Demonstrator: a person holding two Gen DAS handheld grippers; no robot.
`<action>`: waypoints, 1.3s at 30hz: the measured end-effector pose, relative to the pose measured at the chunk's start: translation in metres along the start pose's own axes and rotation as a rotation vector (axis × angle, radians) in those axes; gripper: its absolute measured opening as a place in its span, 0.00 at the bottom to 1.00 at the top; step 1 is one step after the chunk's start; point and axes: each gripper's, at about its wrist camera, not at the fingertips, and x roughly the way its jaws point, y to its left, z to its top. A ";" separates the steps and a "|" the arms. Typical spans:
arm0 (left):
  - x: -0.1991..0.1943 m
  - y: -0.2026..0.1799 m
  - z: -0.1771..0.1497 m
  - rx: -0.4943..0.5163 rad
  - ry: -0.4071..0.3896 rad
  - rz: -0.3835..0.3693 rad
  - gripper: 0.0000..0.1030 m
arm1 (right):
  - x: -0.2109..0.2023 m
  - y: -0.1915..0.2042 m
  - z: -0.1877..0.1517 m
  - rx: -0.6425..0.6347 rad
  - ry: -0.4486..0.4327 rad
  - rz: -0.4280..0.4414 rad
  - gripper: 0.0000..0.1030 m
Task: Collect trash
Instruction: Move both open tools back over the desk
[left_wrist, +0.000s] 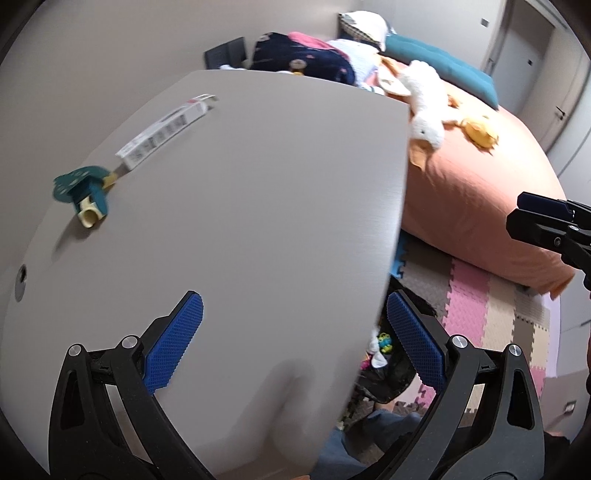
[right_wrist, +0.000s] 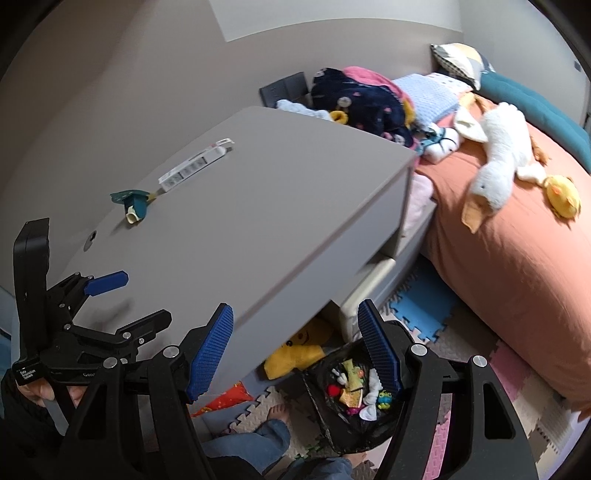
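Left tongs (left_wrist: 293, 341): ribbed blue pads spread apart, nothing between, over the smooth matte grey desk (left_wrist: 258, 203). Right tongs (right_wrist: 295, 347): likewise apart and empty, above the desk's near edge. On the desk's far side: flat white printed carton (left_wrist: 166, 127), end touching a teal-and-cream crumpled wrapper (left_wrist: 83, 192). Black plastic trash bag (right_wrist: 354, 398) stands open on the foam floor mat (right_wrist: 424, 317), holding mixed scraps.

A gray desk (right_wrist: 258, 206) carries a white box (right_wrist: 194, 166) and teal wrapper (right_wrist: 131, 201). Below, a black trash bag (right_wrist: 332, 417) holds scraps. The right gripper (right_wrist: 295, 347) gapes empty.
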 end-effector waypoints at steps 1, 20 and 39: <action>0.000 0.004 0.000 -0.005 -0.001 0.005 0.94 | 0.004 0.004 0.003 -0.007 0.002 0.006 0.69; 0.002 0.090 -0.001 -0.170 -0.012 0.087 0.94 | 0.058 0.069 0.053 -0.093 0.042 0.046 0.73; 0.016 0.163 0.022 -0.326 -0.069 0.145 0.91 | 0.116 0.115 0.111 -0.063 0.075 0.007 0.76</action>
